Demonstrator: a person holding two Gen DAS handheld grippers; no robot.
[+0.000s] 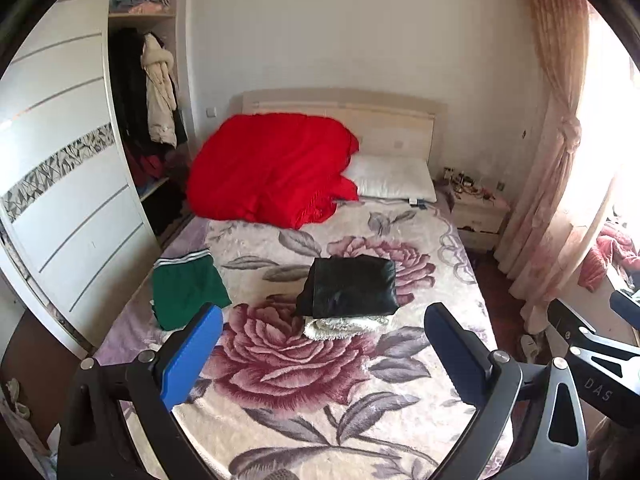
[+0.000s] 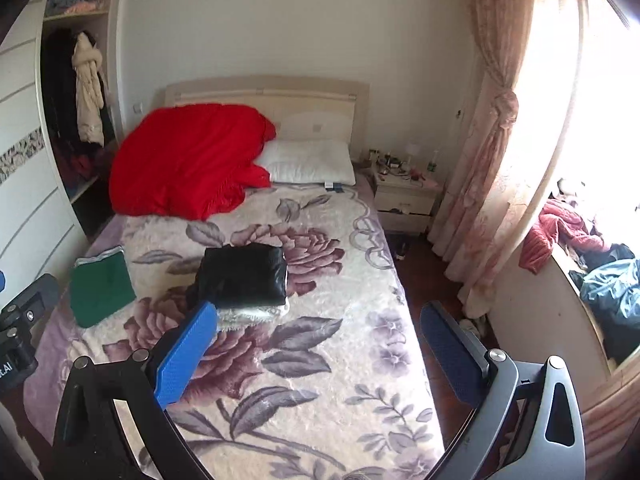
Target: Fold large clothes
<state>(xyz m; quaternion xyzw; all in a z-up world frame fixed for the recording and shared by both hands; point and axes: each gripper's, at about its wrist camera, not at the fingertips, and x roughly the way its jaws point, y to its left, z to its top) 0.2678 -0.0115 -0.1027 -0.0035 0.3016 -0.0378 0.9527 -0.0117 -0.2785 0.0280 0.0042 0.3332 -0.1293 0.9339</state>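
Both grippers, left gripper (image 1: 322, 354) and right gripper (image 2: 316, 354), hover with jaws wide open and empty. The folded black garment (image 1: 349, 285) lies mid-frame on the bed (image 1: 320, 412), straight ahead of the left gripper; the green garment (image 1: 186, 288) sits at left.

The white garment (image 1: 344, 326) is mostly covered by the black garment (image 1: 350, 286) stacked on it; only its near edge shows. In the right wrist view the left finger (image 2: 188, 354) of the right gripper hides part of that edge.

The pillow (image 1: 394, 180) is partly overlapped by the red quilt (image 1: 268, 168).

Items on the nightstand (image 2: 404, 194) are too small to identify.

The window area (image 2: 576, 120) is overexposed; no detail can be read.

The wardrobe (image 1: 68, 184) is cut off by the left edge of the left wrist view. Its dark hanging clothes (image 1: 128, 92) cannot be told apart.

The clothes pile (image 2: 600, 272) is cut off at the right edge.
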